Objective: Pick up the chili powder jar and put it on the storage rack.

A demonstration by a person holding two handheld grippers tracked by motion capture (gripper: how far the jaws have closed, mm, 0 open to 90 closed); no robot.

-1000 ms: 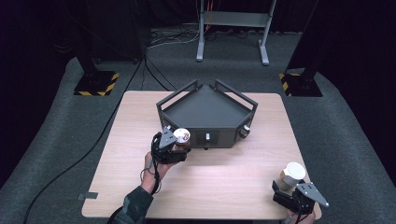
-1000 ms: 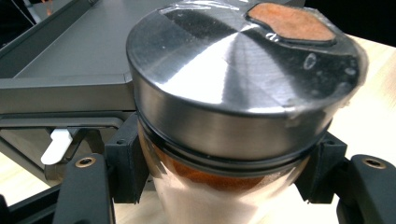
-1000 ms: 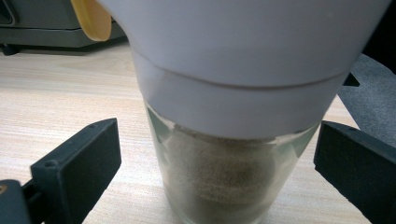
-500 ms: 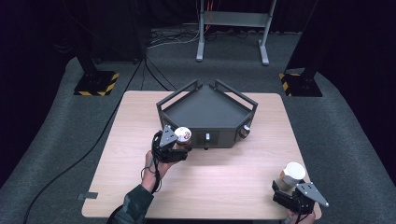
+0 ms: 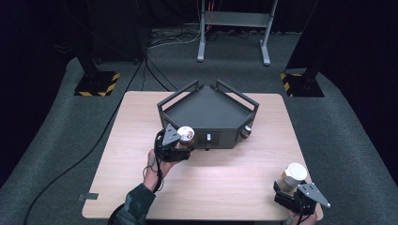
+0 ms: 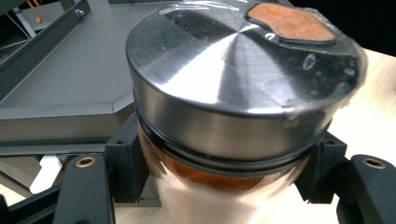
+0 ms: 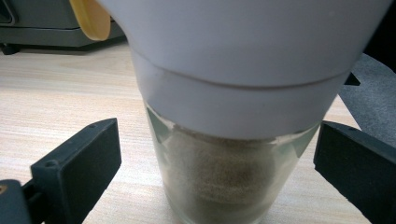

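Left gripper (image 5: 180,149): your left hand (image 5: 155,161) holds it at the front left corner of the dark tray (image 5: 206,112); its jaws are clamped on the metal-lidded jar (image 5: 186,136), pressing the glass on both sides in the left gripper view.
Metal-lidded jar: orange-brown contents behind the glass; its base is cut off below the left gripper view, so you cannot tell whether it rests on the table (image 5: 225,187).
Lid detail: an orange patch under clear film near its far edge; what it is stays unclear.
Right gripper (image 5: 292,194): near the table's front right corner, jaws spread wide, both standing apart from the white-capped jar (image 5: 293,176) between them.
White-capped jar: upright on the wood, greyish powder inside; the cap's top is cut off in the right gripper view.
Yellow tab (image 7: 91,18): beside the cap, partly cropped, unidentifiable.
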